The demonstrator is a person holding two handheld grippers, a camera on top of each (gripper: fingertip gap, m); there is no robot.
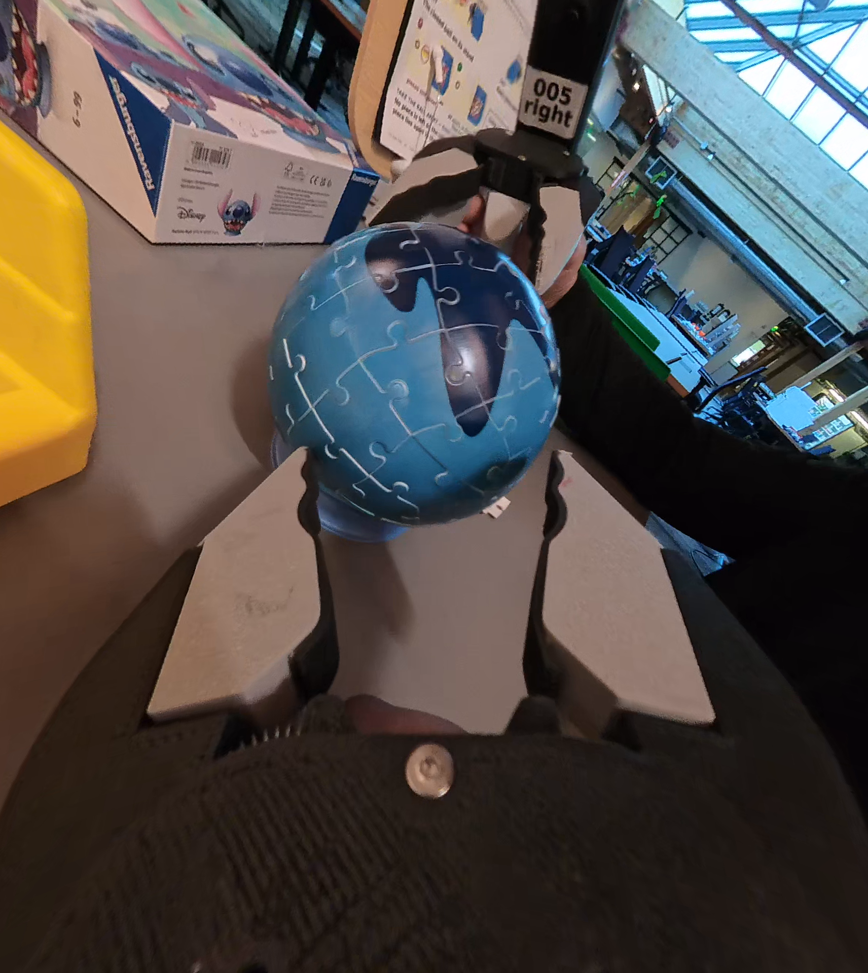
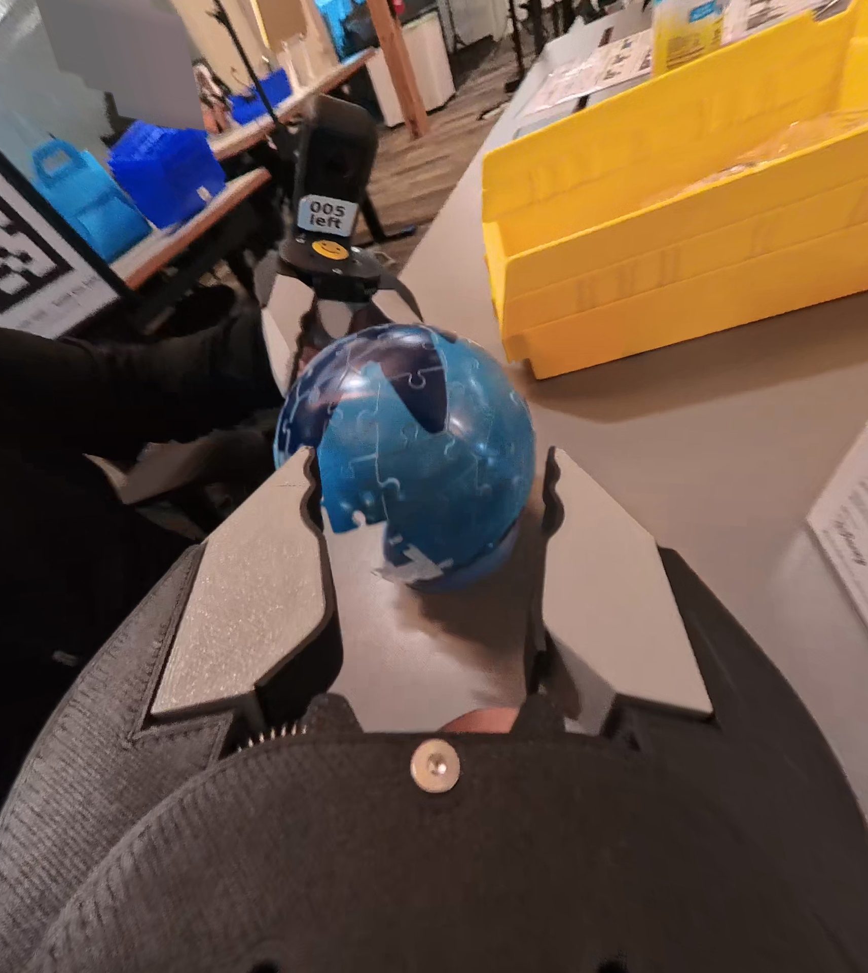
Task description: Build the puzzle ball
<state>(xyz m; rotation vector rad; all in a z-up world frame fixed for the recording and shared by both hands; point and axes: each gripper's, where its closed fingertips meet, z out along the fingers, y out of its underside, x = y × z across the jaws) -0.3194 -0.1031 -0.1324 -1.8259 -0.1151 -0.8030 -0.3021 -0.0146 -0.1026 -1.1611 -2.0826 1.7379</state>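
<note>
The blue puzzle ball [image 1: 413, 374] sits tilted on a low blue stand [image 1: 353, 526] on the grey table. Its surface is light blue with dark blue patches. In the right wrist view the ball [image 2: 421, 453] has a gap at its lower left edge, and a pale loose piece [image 2: 405, 568] sticks out below it. My left gripper [image 1: 431, 474] is open, its fingertips just at the ball's near side. My right gripper [image 2: 431, 474] is open on the opposite side, its tips flanking the ball. Each gripper shows beyond the ball in the other view: right [image 1: 505, 221], left [image 2: 337, 321].
A yellow bin [image 1: 10, 316] stands to the left and also shows in the right wrist view [image 2: 685, 221]. The puzzle's box [image 1: 210, 158] lies behind the ball. An instruction sheet on a wooden board [image 1: 421, 68] stands behind it. A person's dark sleeve [image 1: 737, 500] reaches in. Left tips to right tips: about 11 centimetres.
</note>
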